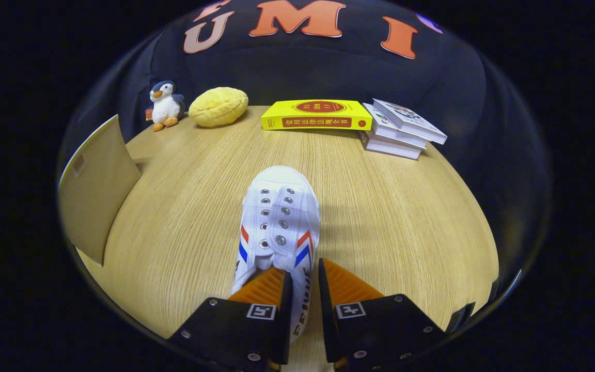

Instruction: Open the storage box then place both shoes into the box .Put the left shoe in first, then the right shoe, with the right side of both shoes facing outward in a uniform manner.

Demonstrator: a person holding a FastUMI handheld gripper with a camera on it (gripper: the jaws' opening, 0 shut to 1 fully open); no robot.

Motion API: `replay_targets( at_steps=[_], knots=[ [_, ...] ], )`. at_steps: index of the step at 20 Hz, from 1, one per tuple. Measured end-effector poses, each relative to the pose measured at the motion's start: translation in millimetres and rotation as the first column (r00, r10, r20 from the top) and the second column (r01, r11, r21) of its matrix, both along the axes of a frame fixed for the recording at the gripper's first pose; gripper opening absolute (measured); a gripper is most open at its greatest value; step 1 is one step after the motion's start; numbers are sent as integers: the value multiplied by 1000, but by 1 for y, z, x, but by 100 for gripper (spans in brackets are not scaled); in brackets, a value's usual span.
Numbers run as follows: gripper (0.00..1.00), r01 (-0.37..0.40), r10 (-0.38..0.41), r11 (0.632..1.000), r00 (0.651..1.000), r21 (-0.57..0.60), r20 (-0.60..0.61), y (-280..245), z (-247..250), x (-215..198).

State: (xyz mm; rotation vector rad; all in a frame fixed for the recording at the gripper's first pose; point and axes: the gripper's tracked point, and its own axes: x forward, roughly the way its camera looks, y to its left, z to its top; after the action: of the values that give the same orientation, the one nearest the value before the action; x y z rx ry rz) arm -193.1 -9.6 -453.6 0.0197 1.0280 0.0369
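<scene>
We see a beige panel [98,191], possibly the storage box's side or lid, standing at the left of the wooden table [390,217]; we cannot see inside it. Our gripper [305,281] is nearly closed, its 2 orange fingers [346,284] pinching the side wall of a white canvas shoe [279,217] with red and blue stripes, toe pointing away. Far beyond lie a plush penguin [165,105], a yellow bun-shaped cushion [219,107], a yellow book [315,115] and 3 stacked white books [398,129].
</scene>
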Motion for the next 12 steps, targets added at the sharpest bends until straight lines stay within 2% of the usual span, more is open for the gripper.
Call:
replay_targets(
  at_steps=[2,3,5,8,12],
  knots=[
    [26,54,-53,996,998,67,-18,0,0,1],
    [15,87,-85,993,996,74,-29,-3,-2,1],
    [3,142,-139,984,989,102,-41,-2,1,11],
    [1,194,-191,970,981,144,-38,6,11,27],
    [0,213,-221,957,975,199,22,20,46,47]
  ],
)
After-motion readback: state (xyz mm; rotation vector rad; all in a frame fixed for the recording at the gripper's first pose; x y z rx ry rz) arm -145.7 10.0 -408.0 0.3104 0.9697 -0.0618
